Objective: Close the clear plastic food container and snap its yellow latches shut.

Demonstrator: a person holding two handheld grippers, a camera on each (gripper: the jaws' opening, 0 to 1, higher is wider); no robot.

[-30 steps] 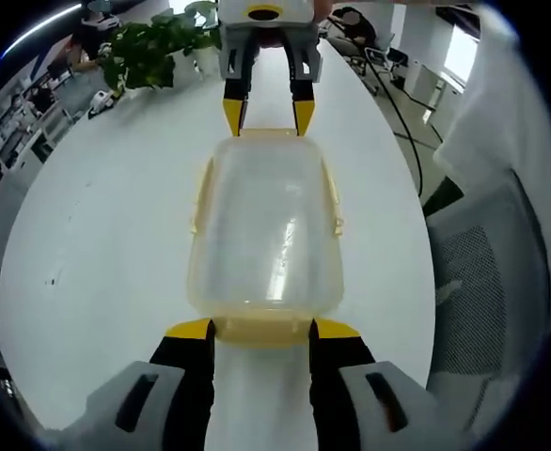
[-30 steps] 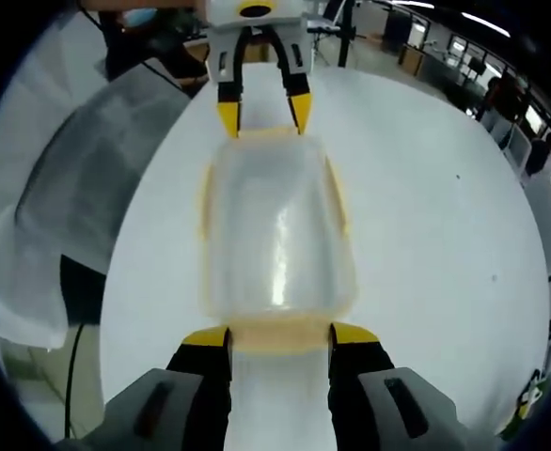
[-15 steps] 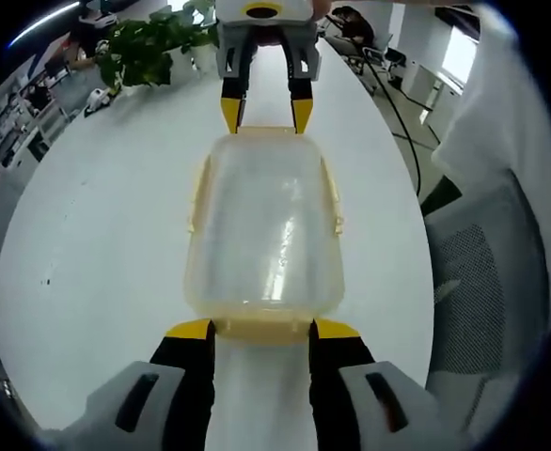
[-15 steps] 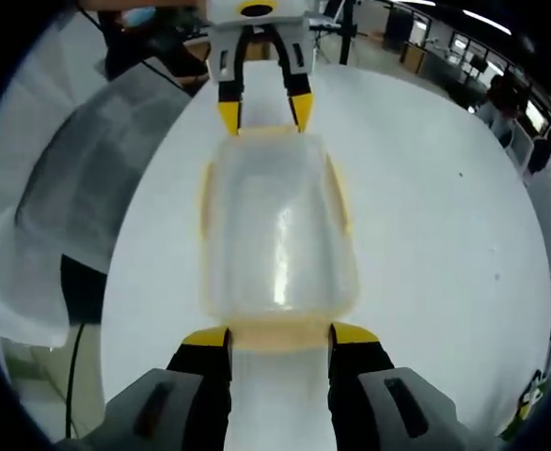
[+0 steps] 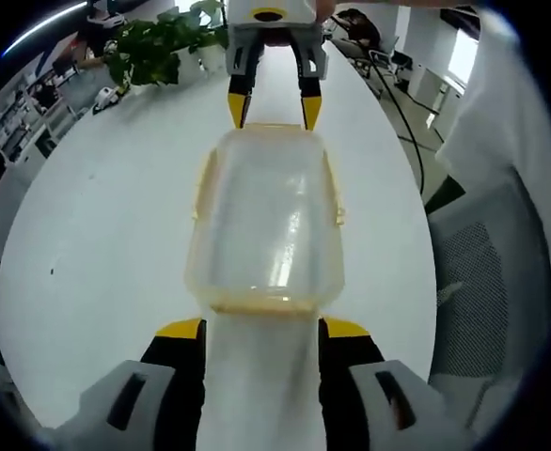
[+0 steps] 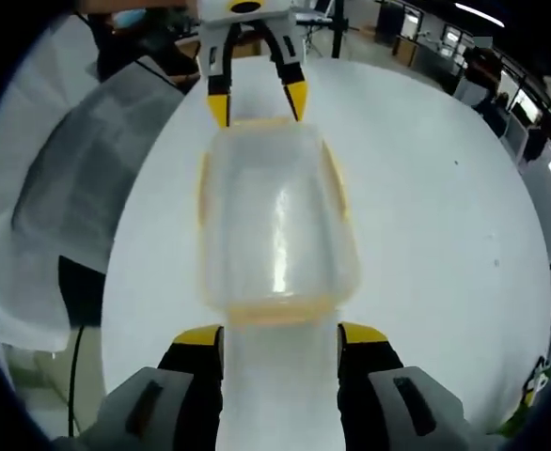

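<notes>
Both grippers have drawn back a little from the container's short ends since a second ago: the yellow tips that then sat against the end latches now stand just clear of them, with white table showing between the tips and the box. Seen from the left gripper view, the left gripper (image 5: 259,329) is spread open, its two jaws rising at the bottom with a strip of bare table between them, and the near end of the container (image 5: 266,221) lies just beyond the tips, apart from them. At the far end the right gripper (image 5: 274,117) points back toward the camera, jaws also apart and holding nothing, its tips close to the far rim; whether they touch it I cannot tell. From the right gripper view the same layout is mirrored: the right gripper (image 6: 280,331) is open at the bottom, the container (image 6: 274,221) is ahead of it, and the left gripper (image 6: 257,106) is open at the far end. The container sits lid-on in the middle of the white table (image 5: 106,235), lengthwise between the two grippers, with yellow latches (image 5: 200,183) along its long sides lying against the wall. A plant (image 5: 153,47) stands at the table's far end, and a mesh chair (image 5: 487,282) is beside the table.
</notes>
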